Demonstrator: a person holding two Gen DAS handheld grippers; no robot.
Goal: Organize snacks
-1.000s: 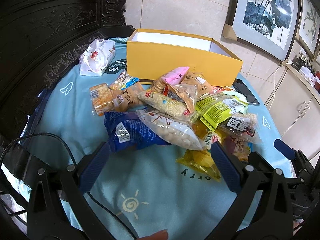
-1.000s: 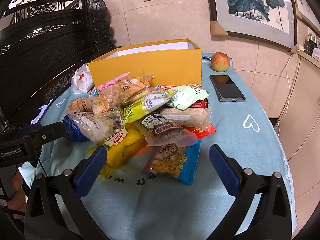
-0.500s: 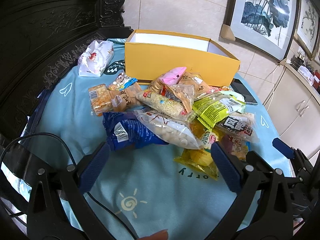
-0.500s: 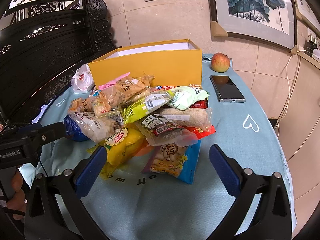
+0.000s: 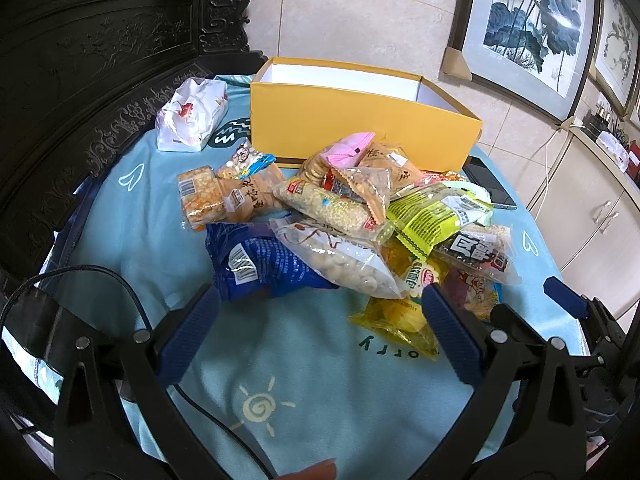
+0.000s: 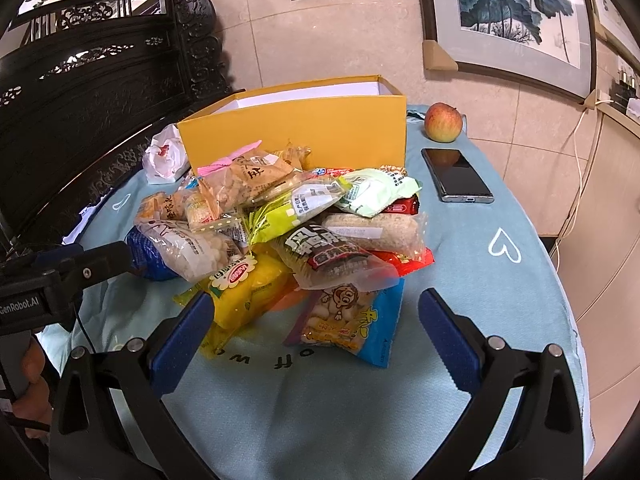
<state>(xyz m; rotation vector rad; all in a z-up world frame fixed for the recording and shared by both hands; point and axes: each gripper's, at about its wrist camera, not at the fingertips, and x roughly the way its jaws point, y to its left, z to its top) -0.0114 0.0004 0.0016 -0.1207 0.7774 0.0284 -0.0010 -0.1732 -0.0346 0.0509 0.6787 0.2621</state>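
Note:
A heap of several snack packets (image 5: pixel 348 220) (image 6: pixel 280 232) lies mid-table on a light blue cloth (image 5: pixel 312 380). Behind it stands an open yellow box (image 5: pixel 360 124) (image 6: pixel 296 132) with a white inside. At the heap's near edge are a blue bag (image 5: pixel 260 264), a clear bag of pale round snacks (image 5: pixel 340 260) and a yellow packet (image 6: pixel 244 292). My left gripper (image 5: pixel 320 320) is open, just short of the blue bag, holding nothing. My right gripper (image 6: pixel 316 328) is open, in front of a cartoon-printed packet (image 6: pixel 344 316). The left gripper's body (image 6: pixel 60 276) shows at the right wrist view's left edge.
A white plastic bag (image 5: pixel 192 118) lies left of the box. A phone (image 6: pixel 456 174) and an apple (image 6: pixel 442 122) sit on the right of the table. Dark carved furniture (image 5: pixel 100 60) borders the left side. Cabinets (image 5: pixel 592 216) stand beyond the right edge. A cable (image 5: pixel 120 288) trails past the left gripper.
Both grippers stay open and nearly still. The left wrist view has shifted slightly, with the heap sitting a little further up and left in frame.

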